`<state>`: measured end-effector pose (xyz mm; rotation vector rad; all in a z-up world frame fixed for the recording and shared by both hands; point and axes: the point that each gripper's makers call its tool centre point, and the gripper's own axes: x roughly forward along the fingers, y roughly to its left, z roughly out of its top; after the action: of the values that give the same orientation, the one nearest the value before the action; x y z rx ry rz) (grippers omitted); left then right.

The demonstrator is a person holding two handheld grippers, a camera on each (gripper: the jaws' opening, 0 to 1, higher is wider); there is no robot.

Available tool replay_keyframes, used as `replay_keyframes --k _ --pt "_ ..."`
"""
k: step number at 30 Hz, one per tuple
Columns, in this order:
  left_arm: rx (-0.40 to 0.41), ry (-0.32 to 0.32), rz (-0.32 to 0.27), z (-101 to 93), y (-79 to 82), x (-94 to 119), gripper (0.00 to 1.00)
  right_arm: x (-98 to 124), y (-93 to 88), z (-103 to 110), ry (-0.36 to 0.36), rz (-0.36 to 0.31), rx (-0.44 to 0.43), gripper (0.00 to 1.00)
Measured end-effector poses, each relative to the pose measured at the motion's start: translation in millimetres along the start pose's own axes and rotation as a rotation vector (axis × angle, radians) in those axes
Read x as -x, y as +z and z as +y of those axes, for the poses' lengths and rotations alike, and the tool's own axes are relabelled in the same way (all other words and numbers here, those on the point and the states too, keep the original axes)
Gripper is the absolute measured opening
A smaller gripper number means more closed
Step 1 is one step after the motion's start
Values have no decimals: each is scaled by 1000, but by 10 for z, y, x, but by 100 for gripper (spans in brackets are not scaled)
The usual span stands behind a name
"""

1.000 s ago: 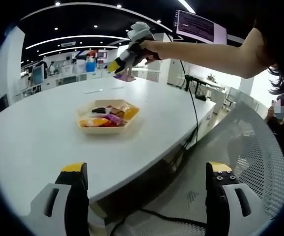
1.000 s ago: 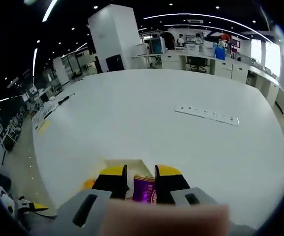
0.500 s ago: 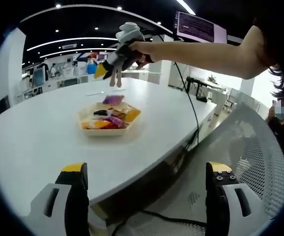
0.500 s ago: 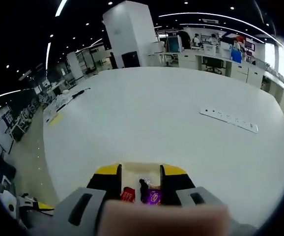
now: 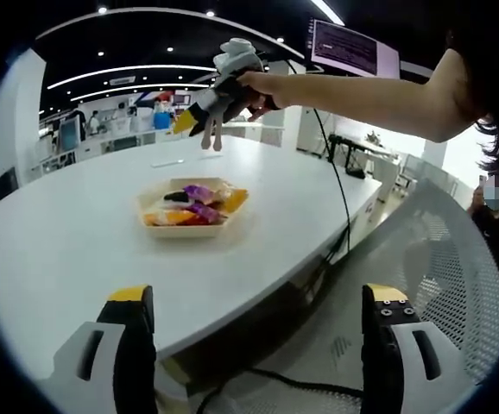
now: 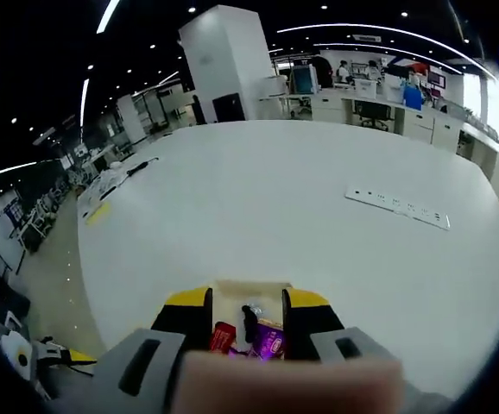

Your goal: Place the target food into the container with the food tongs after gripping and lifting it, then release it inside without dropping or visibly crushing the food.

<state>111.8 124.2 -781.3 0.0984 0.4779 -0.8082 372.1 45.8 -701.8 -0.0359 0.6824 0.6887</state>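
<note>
You've got bright overhead strip lights (image 5: 124, 69) and spots; white table (image 6: 318, 216) evenly lit, soft shadows; window glare right in both views; heavy fisheye bending edges; near foreground blurred

We see a wide white table (image 5: 68, 233) with a smooth matt top. The beige hexagonal tray (image 5: 191, 226) looks like matt plastic, and the small food packets (image 5: 199, 210) in it shine like glossy foil.
</note>
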Motion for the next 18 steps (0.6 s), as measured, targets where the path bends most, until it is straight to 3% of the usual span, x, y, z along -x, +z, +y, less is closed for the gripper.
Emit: replay_keyframes --k 3,7,8,12,15,18 --pt "-38 6 29 22 -12 4 97 183 44 115 65 -63 -20 31" --pt "-109 2 100 19 -48 49 91 640 -28 240 134 -126 -68 31" --pt "-129 9 111 15 38 74 89 790 -38 294 163 -159 -70 31" --pt "-147 -32 11 -190 571 39 89 1221 -149 415 216 -226 -131 30" --pt "-131 -107 -96 -542 1058 -63 88 1614 -258 529 259 -304 -171 30" --pt "-65 -227 -155 -967 1336 -145 81 1937 -336 697 340 -385 -183 30"
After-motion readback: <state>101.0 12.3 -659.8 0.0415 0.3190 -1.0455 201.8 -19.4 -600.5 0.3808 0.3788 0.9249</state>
